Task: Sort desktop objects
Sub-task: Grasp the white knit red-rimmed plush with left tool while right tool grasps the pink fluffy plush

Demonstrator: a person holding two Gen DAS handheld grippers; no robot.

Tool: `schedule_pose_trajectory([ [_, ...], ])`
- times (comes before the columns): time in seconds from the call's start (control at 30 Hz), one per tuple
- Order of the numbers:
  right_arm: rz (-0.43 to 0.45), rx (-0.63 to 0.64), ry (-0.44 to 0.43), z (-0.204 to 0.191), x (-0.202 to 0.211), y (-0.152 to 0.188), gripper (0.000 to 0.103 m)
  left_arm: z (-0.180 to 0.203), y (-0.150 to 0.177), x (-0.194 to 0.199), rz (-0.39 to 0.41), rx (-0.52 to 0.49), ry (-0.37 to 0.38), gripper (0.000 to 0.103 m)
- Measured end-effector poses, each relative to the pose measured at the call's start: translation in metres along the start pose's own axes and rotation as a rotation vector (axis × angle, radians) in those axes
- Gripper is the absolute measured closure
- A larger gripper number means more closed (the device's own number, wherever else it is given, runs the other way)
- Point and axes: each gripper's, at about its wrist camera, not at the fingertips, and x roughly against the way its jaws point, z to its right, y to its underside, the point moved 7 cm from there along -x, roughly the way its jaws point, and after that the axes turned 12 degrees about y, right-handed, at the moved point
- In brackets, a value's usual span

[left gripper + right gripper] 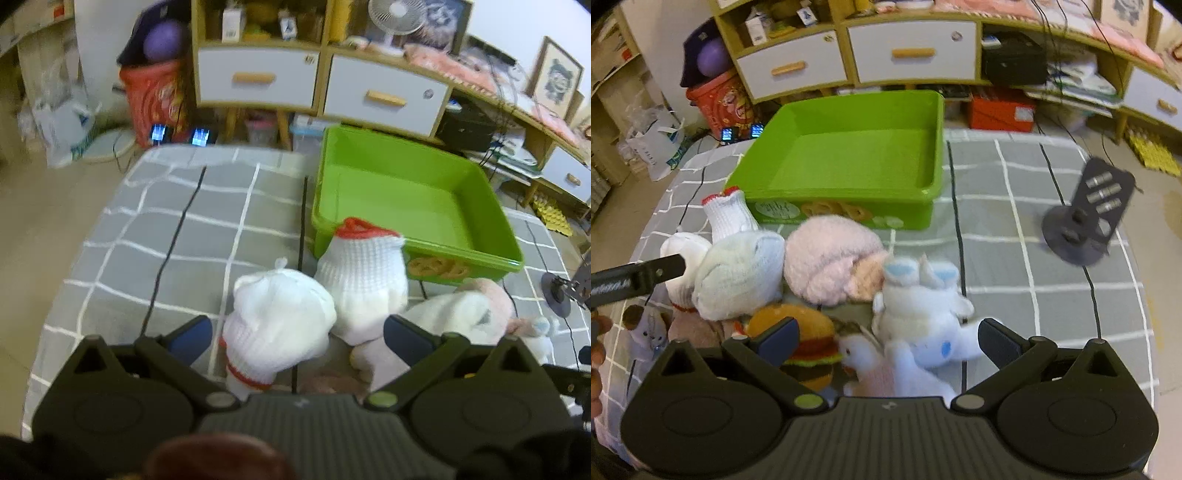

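Note:
A green plastic bin [424,243] [849,155] stands empty on the grey checked cloth. In front of it lies a heap of soft things. In the left wrist view my left gripper [297,332] is open around a rolled white knit glove [280,325], with a second white glove with a red cuff [364,273] just behind. In the right wrist view my right gripper [888,338] is open over a white plush with blue ears [919,306], a burger plush [805,343] and a small white plush [864,358]. A pink fluffy roll [831,258] and a pale roll [738,273] lie behind.
A black stand with silver cylinders [1089,218] sits at the right of the table. Black cables [177,236] run across the cloth. White-drawer cabinets [258,77] and a red box [1001,110] stand behind. A small grey plush [646,332] lies at the left.

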Motion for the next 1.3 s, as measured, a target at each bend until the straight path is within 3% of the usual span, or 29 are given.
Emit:
schedule_pose_trajectory([
  [0.27,0.04,0.041,-0.036,-0.014,-0.017,-0.009,0.01,-0.005,-0.011,-0.02,-0.019,0.073,0.062,0.001],
  [0.5,0.047,0.071,-0.031,-0.02,-0.034,-0.014,0.016,-0.008,-0.023,-0.031,0.008,0.115,0.105,0.001],
  [0.73,0.079,0.11,-0.062,-0.027,-0.04,-0.019,0.016,-0.002,-0.034,-0.033,0.042,0.091,0.134,0.002],
  [0.8,0.082,0.12,-0.064,-0.029,-0.042,-0.02,0.016,0.002,-0.036,-0.036,0.038,0.081,0.149,0.009],
  [0.9,0.089,0.127,-0.074,-0.032,-0.046,-0.022,0.016,0.007,-0.036,-0.04,0.028,0.082,0.18,0.012],
  [1.3,0.128,0.221,-0.046,-0.048,-0.059,-0.017,0.007,0.014,-0.03,-0.054,0.009,0.046,0.151,0.022],
])
